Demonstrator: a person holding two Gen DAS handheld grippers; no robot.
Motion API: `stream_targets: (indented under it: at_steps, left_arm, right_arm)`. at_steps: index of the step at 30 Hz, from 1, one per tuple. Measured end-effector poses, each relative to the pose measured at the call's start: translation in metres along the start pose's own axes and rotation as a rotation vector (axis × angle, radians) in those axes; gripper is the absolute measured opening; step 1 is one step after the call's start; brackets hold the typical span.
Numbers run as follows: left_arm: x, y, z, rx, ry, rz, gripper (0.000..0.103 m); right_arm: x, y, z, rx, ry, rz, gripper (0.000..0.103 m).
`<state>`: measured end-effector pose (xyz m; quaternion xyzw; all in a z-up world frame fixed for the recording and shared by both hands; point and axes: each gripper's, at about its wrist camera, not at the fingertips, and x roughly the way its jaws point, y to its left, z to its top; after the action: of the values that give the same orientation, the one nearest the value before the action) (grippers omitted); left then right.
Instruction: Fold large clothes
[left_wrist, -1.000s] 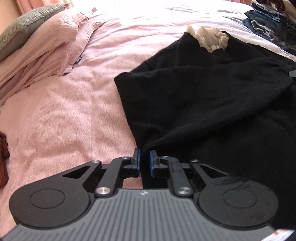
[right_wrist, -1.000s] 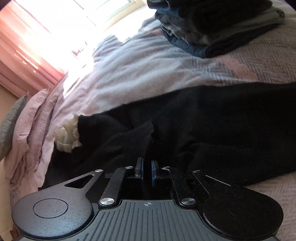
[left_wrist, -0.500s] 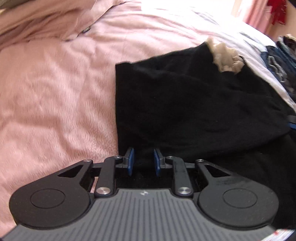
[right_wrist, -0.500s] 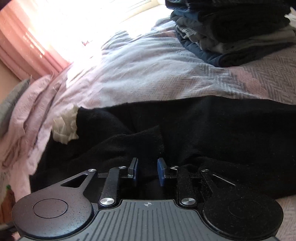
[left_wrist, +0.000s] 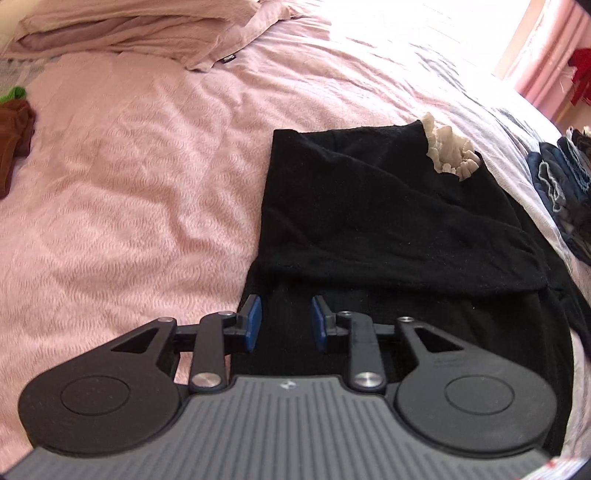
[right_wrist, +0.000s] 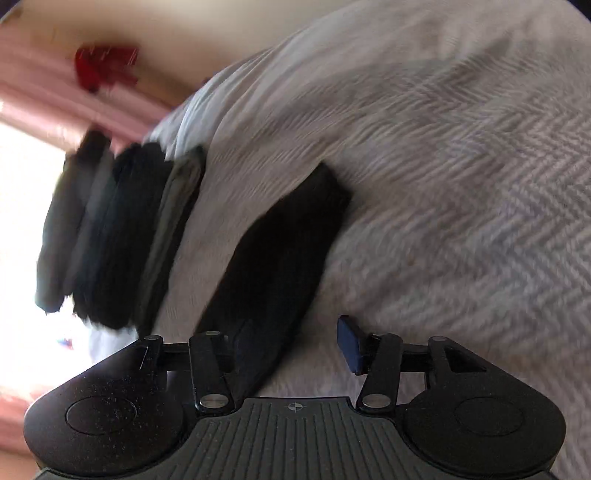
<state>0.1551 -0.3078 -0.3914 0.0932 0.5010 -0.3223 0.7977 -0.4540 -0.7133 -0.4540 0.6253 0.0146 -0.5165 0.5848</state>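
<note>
Sunlit pink bedspread (left_wrist: 129, 192), pillows (left_wrist: 122, 29), pink curtains (left_wrist: 546, 55).

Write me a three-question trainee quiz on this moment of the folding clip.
1. True or false: the left gripper clamps the black garment.
2. What pale thing lies at the garment's far corner? A) frilly cloth B) a book C) a shoe
3. Fill in: the right gripper is ___, and its view is blurred.

Key: 1 false, its jaws have just been opening, the pads apart over the fabric. 2 A. 3 open, jaws have just been opening.
</note>
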Motion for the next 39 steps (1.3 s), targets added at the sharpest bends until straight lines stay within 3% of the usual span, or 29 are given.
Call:
stream_targets:
  at_steps: [3, 4, 5, 10, 14, 17, 21, 23, 25, 26, 27, 29, 32, 35, 39]
  left_arm:
    - [-0.001, 0.000, -0.001, -0.050, 0.003, -0.025, 0.025]
    - [-0.002, 0.000, 0.000, -0.061, 0.003, -0.035, 0.025]
    - [-0.003, 0.000, 0.001, -0.065, 0.003, -0.041, 0.025]
    - [-0.012, 0.005, 0.003, -0.058, 0.007, -0.052, 0.025]
    - [-0.020, 0.015, 0.000, -0.076, 0.012, -0.060, 0.025]
    - [-0.027, 0.022, -0.003, -0.101, 0.010, -0.080, 0.025]
    - [-0.037, 0.032, -0.007, -0.140, -0.001, -0.111, 0.025]
    - [-0.040, 0.038, -0.009, -0.157, -0.005, -0.120, 0.025]
    - [-0.039, 0.044, -0.012, -0.175, 0.002, -0.121, 0.025]
    - [-0.037, 0.047, -0.014, -0.183, 0.010, -0.122, 0.025]
    - [-0.036, 0.050, -0.016, -0.190, 0.016, -0.121, 0.025]
    - [-0.032, 0.055, -0.020, -0.203, 0.028, -0.121, 0.025]
    - [-0.026, 0.059, -0.021, -0.203, 0.036, -0.130, 0.025]
    - [-0.012, 0.054, -0.012, -0.196, 0.042, -0.159, 0.025]
    - [0.014, 0.023, 0.013, -0.152, 0.029, -0.232, 0.025]
  right_arm:
    - [0.014, 0.004, 0.005, -0.004, -0.015, 0.009, 0.044]
    - [0.016, 0.013, 0.006, -0.052, -0.023, -0.007, 0.032]
    - [0.016, 0.023, 0.007, -0.109, -0.026, -0.022, 0.003]
    - [0.007, 0.094, 0.008, -0.336, -0.101, -0.061, 0.003]
    - [0.005, 0.184, -0.017, -0.598, -0.157, -0.063, 0.003]
    - [-0.003, 0.264, -0.074, -0.856, -0.180, 0.077, 0.003]
    - [-0.034, 0.344, -0.198, -1.233, -0.150, 0.425, 0.003]
    - [-0.053, 0.354, -0.279, -1.473, -0.070, 0.624, 0.003]
    - [-0.055, 0.346, -0.351, -1.671, 0.090, 0.689, 0.010]
    - [-0.049, 0.333, -0.386, -1.737, 0.161, 0.670, 0.035]
    - [-0.041, 0.318, -0.411, -1.782, 0.230, 0.644, 0.067]
    - [-0.021, 0.286, -0.442, -1.810, 0.391, 0.593, 0.070]
    - [0.006, 0.248, -0.440, -1.818, 0.488, 0.441, 0.070]
    - [0.016, 0.224, -0.405, -1.793, 0.459, 0.300, 0.070]
    - [0.040, 0.215, -0.340, -1.709, 0.310, 0.077, 0.070]
